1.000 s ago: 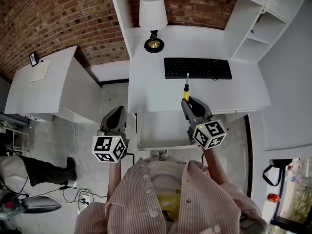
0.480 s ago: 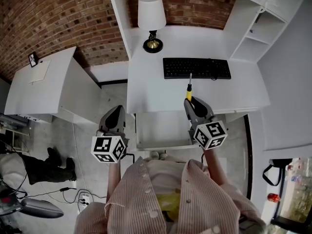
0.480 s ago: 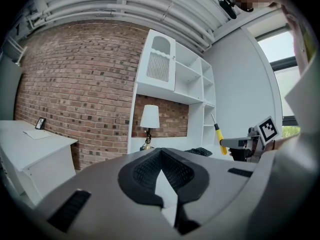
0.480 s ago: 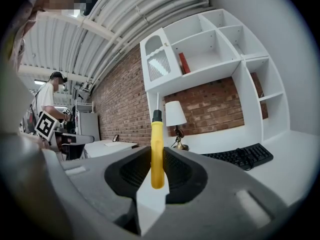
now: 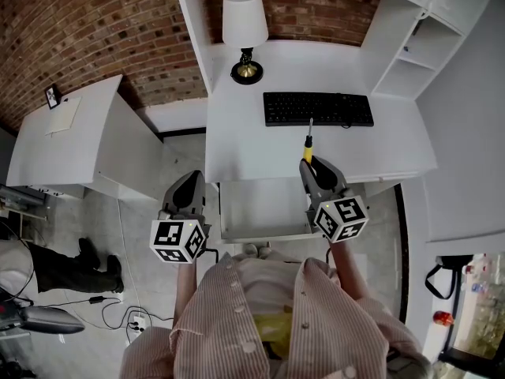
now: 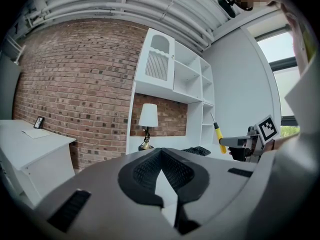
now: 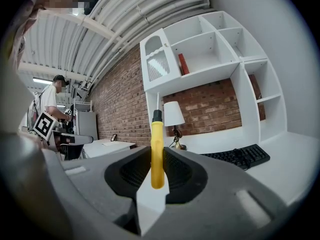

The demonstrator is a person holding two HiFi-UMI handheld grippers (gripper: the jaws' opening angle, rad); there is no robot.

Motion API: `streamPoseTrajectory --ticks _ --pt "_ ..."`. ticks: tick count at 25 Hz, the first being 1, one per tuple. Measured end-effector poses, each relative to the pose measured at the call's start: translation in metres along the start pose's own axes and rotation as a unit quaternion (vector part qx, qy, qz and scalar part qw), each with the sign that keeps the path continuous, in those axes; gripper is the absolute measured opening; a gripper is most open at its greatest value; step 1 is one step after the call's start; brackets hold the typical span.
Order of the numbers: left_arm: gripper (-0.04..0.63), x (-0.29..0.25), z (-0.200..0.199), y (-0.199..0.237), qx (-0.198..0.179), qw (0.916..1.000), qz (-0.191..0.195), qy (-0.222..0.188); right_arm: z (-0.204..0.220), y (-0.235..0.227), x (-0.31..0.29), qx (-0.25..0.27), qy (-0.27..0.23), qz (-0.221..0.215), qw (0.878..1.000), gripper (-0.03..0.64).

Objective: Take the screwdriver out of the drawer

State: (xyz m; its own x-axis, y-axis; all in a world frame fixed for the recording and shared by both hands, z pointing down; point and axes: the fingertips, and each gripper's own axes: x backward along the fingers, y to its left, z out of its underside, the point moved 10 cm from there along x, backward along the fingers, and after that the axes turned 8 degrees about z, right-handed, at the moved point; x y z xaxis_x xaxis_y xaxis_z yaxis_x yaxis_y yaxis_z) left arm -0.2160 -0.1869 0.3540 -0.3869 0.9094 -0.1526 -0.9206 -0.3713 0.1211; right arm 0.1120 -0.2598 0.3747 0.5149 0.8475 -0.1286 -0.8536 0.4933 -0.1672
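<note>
White desk (image 5: 252, 144), drawer (image 5: 264, 210) open, bears keyboard (image 5: 317, 109) and lamp (image 5: 245, 22) before brick wall (image 5: 87, 30).

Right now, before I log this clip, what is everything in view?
screwdriver: one, yellow handle, shaft up, in the right gripper over the desk front
keyboard: one, black, back of the desk
lamp: one, white shade, brass base, back left of the desk
desk: one, white, centre
drawer: one, white, open under the desk front
shelf unit: one, white, right of the desk
side table: one, white, left
paper sheet: one, pale, on the side table
picture frame: one, small, dark, on the side table
brick wall: red-brown, behind
bystander: one, dark legs, lower left
left gripper: grey, jaws together, empty
right gripper: grey, closed on the screwdriver
</note>
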Motion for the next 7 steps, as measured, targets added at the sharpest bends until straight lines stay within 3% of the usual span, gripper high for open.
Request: streamPoseTrajectory --ticks 7 --pt "0.000 0.0002 0.0027 0.0030 0.003 1.0000 -0.002 0.002 0.0017 0.0012 -0.0005 0.002 0.001 0.005 1.000 0.081"
